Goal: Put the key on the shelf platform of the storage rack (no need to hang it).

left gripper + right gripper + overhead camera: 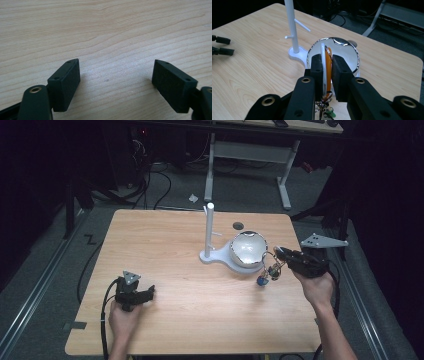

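A white stand (209,227) with short side pegs rises from a base near the table's middle, and a shiny silver bowl (247,249) sits on that base. My right gripper (278,251) is just right of the bowl, shut on a key bunch (270,271) that dangles below it. In the right gripper view the jaws (326,63) pinch a white disc and an orange tag (328,60), with the keys (325,110) hanging underneath and the stand (292,25) beyond. My left gripper (149,293) rests low at the front left, open (116,75) over bare wood.
The wooden table (165,245) has a round cable hole (238,225) behind the bowl. A white-legged desk (250,150) and cables stand on the floor beyond the far edge. The left gripper (222,46) shows far off in the right gripper view.
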The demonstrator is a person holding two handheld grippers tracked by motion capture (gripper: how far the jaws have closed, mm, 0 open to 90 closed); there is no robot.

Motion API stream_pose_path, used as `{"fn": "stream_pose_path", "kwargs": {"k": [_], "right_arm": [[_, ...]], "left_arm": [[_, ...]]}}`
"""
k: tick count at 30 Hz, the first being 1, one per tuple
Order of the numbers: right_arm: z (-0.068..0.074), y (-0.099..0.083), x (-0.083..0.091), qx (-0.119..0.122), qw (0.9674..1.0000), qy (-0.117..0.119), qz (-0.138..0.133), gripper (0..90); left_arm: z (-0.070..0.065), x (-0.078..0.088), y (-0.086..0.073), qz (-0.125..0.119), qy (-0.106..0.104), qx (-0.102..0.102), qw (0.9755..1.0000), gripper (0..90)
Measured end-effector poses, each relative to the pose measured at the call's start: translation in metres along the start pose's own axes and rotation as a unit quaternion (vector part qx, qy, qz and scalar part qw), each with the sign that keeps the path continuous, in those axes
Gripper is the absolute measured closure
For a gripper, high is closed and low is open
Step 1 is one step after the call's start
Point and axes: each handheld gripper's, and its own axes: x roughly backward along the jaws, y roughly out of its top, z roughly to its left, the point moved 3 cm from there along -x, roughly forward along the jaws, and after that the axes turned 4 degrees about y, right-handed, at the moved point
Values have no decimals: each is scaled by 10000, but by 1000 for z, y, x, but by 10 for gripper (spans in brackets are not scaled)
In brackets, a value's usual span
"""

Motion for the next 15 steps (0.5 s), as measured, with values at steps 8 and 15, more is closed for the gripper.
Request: {"fn": "stream_pose_path", "kwargs": {"k": [8,15], "right_arm": [[-2,19,-1,20,9997,88,206,808],[-4,39,1,95,9994,180,294,808]], "left_arm": [[0,0,0,2,-4,4,10000,231],[0,0,0,1,-8,8,10000,231]]}}
